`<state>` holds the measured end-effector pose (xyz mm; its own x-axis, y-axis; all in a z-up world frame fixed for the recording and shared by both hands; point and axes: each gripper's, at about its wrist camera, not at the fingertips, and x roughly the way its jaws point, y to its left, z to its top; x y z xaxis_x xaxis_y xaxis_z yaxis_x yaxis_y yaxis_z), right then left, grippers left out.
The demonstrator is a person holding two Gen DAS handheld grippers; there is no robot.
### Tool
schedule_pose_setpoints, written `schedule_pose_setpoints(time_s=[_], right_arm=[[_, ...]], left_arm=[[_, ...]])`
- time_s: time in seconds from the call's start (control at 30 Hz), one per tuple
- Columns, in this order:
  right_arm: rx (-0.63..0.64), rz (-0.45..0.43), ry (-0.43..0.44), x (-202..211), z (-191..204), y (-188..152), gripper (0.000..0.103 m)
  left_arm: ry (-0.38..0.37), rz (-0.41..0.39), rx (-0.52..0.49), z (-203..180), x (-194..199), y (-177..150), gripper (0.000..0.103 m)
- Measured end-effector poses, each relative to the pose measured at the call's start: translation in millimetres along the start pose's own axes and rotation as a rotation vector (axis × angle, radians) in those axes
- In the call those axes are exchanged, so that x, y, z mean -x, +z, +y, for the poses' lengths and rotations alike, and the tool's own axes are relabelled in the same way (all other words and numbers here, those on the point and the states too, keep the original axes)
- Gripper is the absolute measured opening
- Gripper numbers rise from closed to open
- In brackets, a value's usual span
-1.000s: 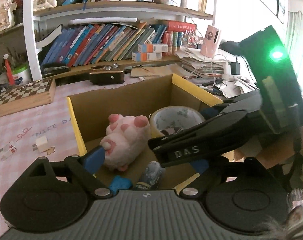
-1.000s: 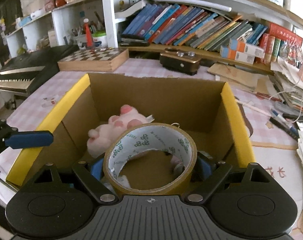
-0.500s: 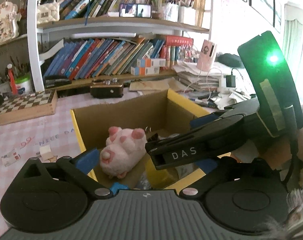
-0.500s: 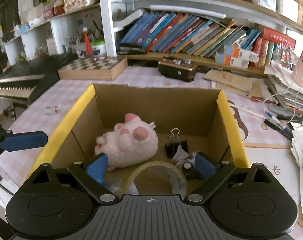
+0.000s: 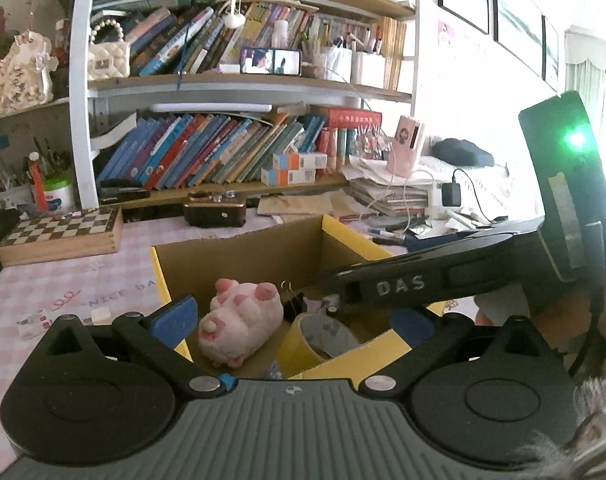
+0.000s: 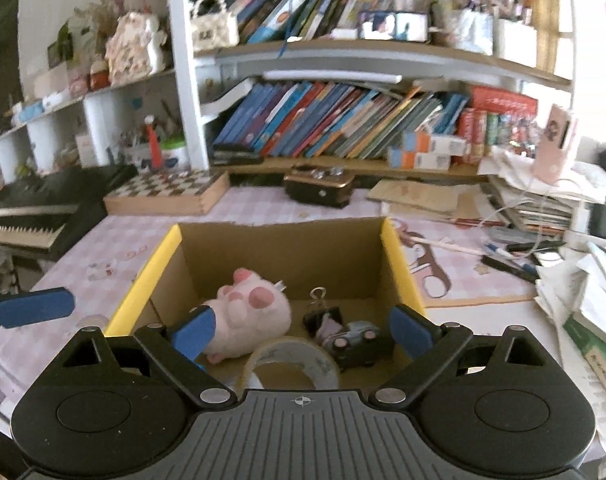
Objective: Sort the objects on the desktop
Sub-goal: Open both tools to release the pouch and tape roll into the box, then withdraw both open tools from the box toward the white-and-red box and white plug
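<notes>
Although the box (image 6: 399, 256) already holds a plush pig (image 6: 251, 312), a tape roll (image 6: 291, 360), a toy car (image 6: 355, 344) and a binder clip (image 6: 323, 312), small bits on the cloth beside it look unsorted. The pig lies on its side, pink feet up; the tape leans, yellow-rimmed. Both the left gripper (image 5: 291, 316) and the right gripper (image 6: 303, 332) gape wide, empty.

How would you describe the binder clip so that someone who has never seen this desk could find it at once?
Start at the open cardboard box with yellow edges on the pink checked tablecloth. Inside, right of the pink plush toy, stands the binder clip. It is the only black thing with silver wire loops, unlike the toy car and tape roll.
</notes>
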<state>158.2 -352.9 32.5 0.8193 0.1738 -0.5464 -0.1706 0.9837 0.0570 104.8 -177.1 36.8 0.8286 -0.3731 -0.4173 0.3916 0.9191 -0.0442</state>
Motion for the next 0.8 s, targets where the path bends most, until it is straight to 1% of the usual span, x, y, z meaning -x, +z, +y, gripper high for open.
schedule_pose_setpoints(time_s=[0.3, 0.43, 0.63, 0.8], right_arm=[[-0.049, -0.010, -0.058, 21.5, -10.0, -11.6, 0.096], [-0.070, -0.020, -0.099, 32.5, -10.6, -17.1, 0.096], [-0.093, -0.031, -0.160, 52.9, -4.2, -28.3, 0.096], [-0.109, -0.047, -0.213, 70.8, 7.4, -41.8, 0.096]], left_arm=[[-0.011, -0.008, 0.001, -2.8, 14.9, -7.2, 0.103], [-0.020, -0.019, 0.006, 1.6, 23.0, -11.7, 0.103], [-0.023, -0.058, 0.046, 19.6, 42.3, -15.2, 0.103], [-0.031, -0.066, 0.088, 38.9, 62.2, -22.0, 0.103]])
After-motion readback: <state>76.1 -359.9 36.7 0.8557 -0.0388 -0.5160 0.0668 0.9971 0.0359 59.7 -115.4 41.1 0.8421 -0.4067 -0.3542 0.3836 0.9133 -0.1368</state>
